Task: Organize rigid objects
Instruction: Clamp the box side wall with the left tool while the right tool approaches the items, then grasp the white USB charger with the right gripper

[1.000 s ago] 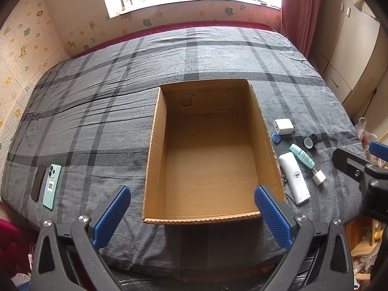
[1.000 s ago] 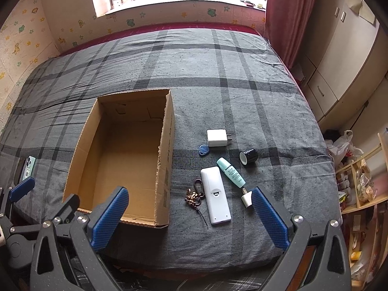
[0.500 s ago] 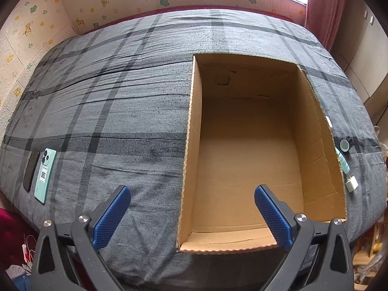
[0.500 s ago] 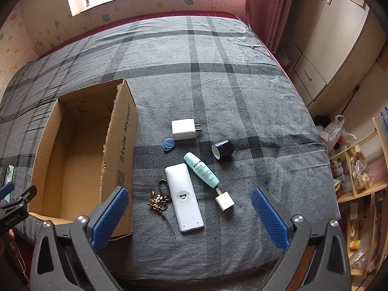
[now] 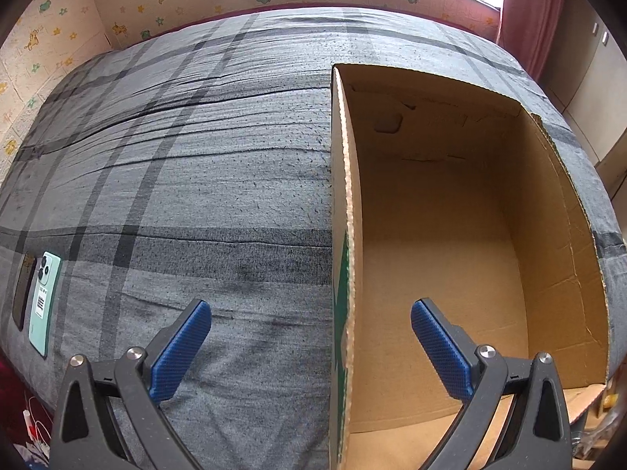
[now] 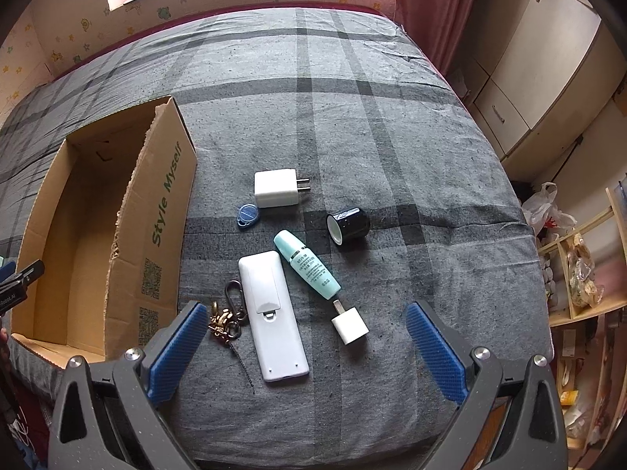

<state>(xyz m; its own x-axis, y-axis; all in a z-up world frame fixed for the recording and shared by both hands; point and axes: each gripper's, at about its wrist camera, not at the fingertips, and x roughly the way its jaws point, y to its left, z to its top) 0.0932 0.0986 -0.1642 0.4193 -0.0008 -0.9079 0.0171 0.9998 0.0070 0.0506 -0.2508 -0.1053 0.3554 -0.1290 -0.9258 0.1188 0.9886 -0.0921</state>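
In the left wrist view the left tool (image 5: 309, 325) stands released, its blue pads wide apart, grasping nothing; it straddles the near left wall of the open cardboard box (image 5: 347, 235), one pad over the grey plaid bed (image 5: 176, 180), the other over the bare box floor; at the far left edge of the bed a mint-green phone (image 5: 44, 301) lies flat just beside a dark phone (image 5: 22, 291).

In the right wrist view the right tool (image 6: 306, 333) is likewise released and empty, hanging over a cluster of small things on the bed to the right of the box (image 6: 164, 219); the white remote (image 6: 272, 315) lies nearest, between the pads, with a keyring (image 6: 227, 319) just left of it; a teal tube (image 6: 306, 264) lies slanted on its right, a small white adapter (image 6: 350, 326) near the tube's lower end; farther off sit a white charger (image 6: 276, 187), a blue key fob (image 6: 247, 213) and a dark jar (image 6: 348, 226) lying on its side; part of the left tool (image 6: 17, 286) shows at the left edge.
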